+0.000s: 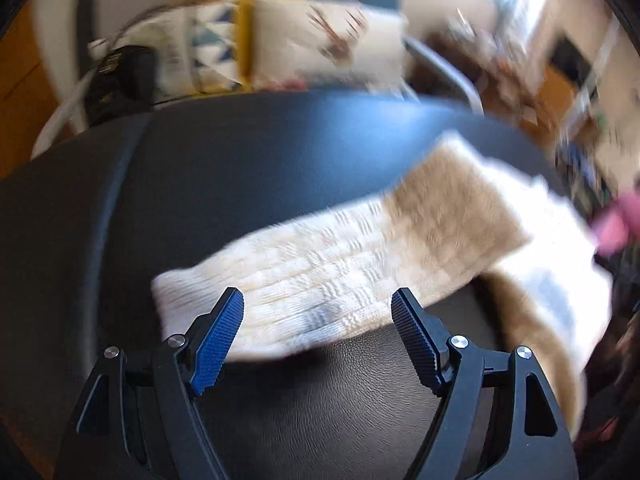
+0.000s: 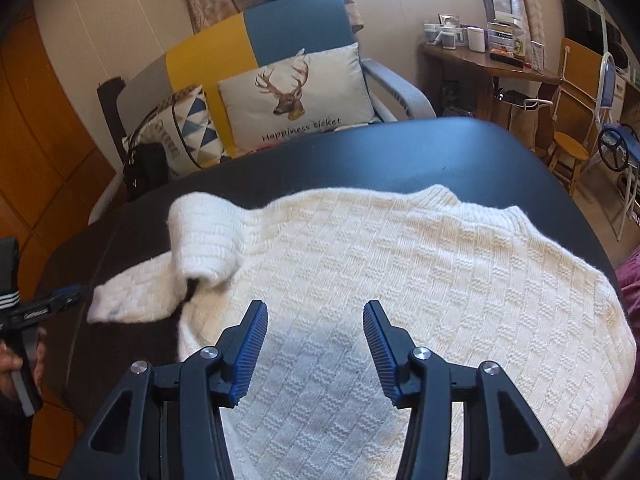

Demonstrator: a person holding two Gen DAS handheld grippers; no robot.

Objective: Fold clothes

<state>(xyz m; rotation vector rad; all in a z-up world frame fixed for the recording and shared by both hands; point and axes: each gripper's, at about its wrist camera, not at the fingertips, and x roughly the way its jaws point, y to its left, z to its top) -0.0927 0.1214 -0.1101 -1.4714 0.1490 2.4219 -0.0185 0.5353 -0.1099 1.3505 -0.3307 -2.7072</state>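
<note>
Tools (image 1: 318, 304) (image 2: 315, 318) tilted down over sweater (image 2: 400, 264), jaws apart

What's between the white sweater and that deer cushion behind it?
Only bare black table lies between the sweater and the deer cushion, as the right wrist view shows.

Black tabletop (image 2: 400, 148): bare strip seen along far edge and at left side, open to passage. White knit sweater (image 2: 400, 272) spread over centre and right, near edge covered. Sleeve (image 2: 132, 300) laid out leftward across bare top, with folded roll (image 2: 200, 236) raised beside it; low obstacle. Left gripper (image 2: 60, 300) noted at left table edge, just beside cuff. Armchair (image 2: 296, 40) with deer cushion (image 2: 296, 100) set close behind far edge; black bag (image 2: 146, 172) at far-left corner. Wooden desk (image 2: 480, 64) and stool (image 2: 568, 152) crowded beyond right side.
</note>
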